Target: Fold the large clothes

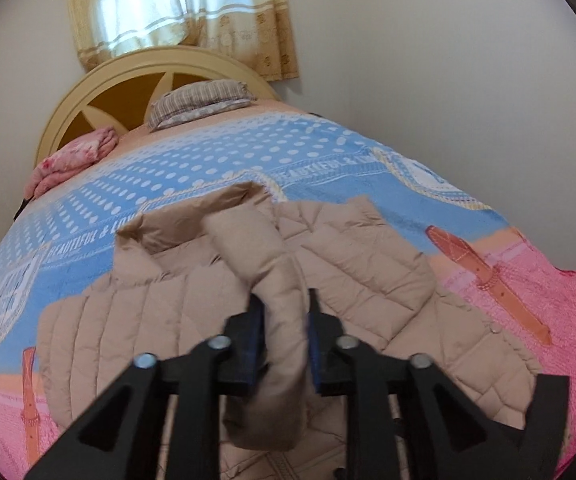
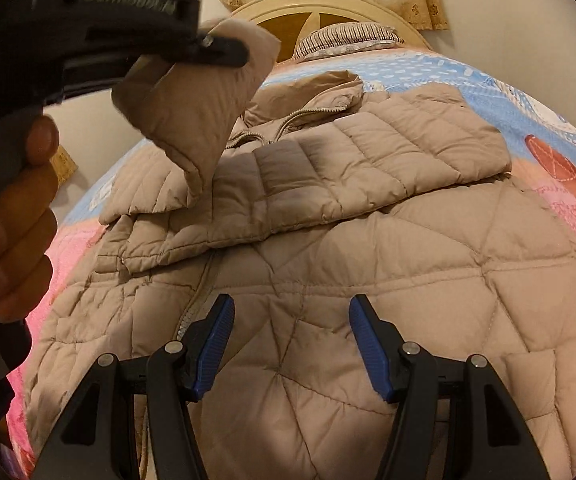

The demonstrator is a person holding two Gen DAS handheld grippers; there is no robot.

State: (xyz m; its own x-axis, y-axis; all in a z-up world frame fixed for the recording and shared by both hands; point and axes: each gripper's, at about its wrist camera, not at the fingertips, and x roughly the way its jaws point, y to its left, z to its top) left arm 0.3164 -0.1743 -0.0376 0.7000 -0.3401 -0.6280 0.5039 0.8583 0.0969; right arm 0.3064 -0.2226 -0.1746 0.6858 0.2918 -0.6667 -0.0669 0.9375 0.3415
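Observation:
A beige quilted puffer jacket point(image 2: 388, 272) lies front up on the bed, its right sleeve point(image 2: 368, 156) folded across the chest. My left gripper point(image 1: 284, 308) is shut on the jacket's left sleeve point(image 1: 264, 264) and holds it lifted above the jacket body point(image 1: 128, 328). In the right wrist view the left gripper point(image 2: 240, 54) shows at the upper left with the sleeve cuff point(image 2: 192, 108) hanging from it. My right gripper point(image 2: 292, 320) is open and empty, just above the jacket's lower front.
The bed has a blue, pink and orange printed cover point(image 1: 216, 156). A striped pillow point(image 1: 200, 102) and a folded pink blanket point(image 1: 72, 160) lie by the cream headboard point(image 1: 100, 92). A curtained window point(image 1: 176, 12) is behind. A white wall point(image 1: 448, 80) runs along the right.

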